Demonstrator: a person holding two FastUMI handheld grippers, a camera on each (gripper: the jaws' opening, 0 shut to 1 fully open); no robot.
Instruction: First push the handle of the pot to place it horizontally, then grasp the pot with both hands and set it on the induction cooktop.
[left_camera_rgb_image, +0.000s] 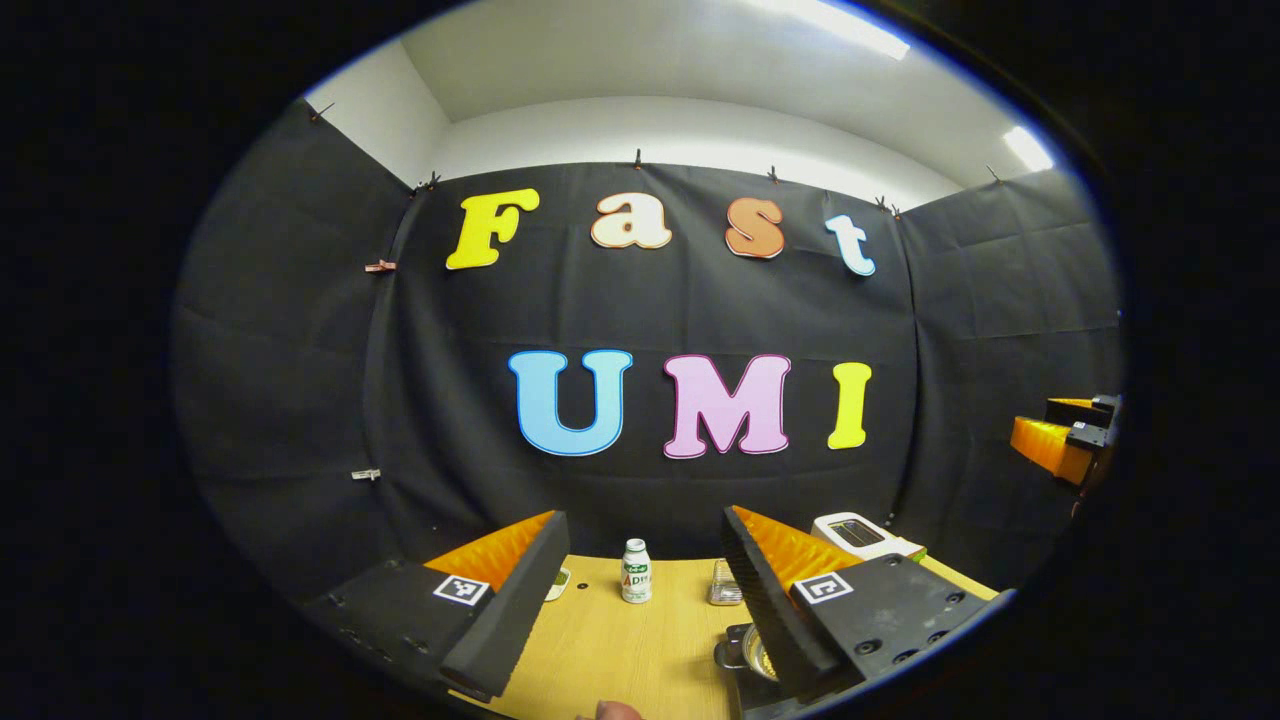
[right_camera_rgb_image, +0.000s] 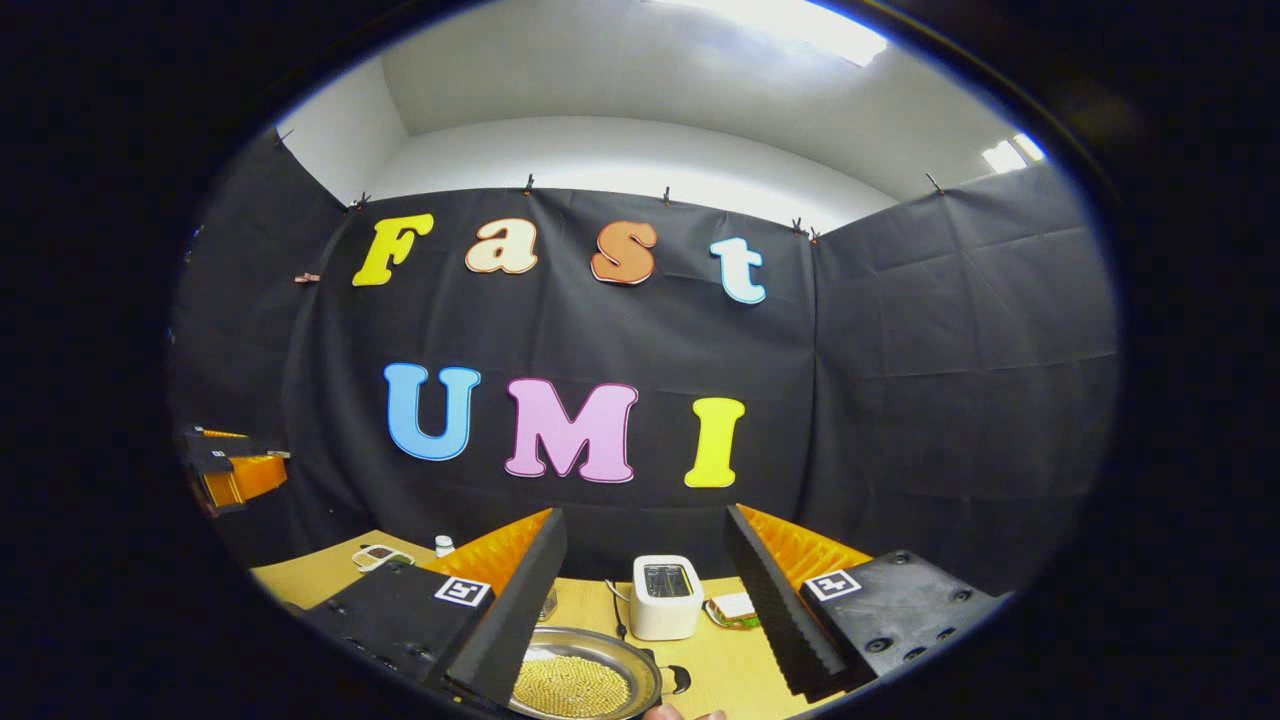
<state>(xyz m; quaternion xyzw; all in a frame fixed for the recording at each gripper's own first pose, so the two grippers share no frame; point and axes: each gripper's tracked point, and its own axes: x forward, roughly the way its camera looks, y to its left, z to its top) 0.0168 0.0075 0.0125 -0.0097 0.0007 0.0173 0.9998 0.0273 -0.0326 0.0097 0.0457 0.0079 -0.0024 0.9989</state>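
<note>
Below, the pot (right_camera_rgb_image: 585, 680) — round, metallic, full of small golden beads.

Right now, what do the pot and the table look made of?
Pot: metal, likely stainless steel; its rim is silvery and catches the light. It holds small yellowish beads.
Table: wood or wood-look laminate, matte; pale tan with faint grain lines. Which of the two I cannot tell.

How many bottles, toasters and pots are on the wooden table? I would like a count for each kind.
White bottle: 1
Toaster: 1
Pot: 1
Total: 3
</note>
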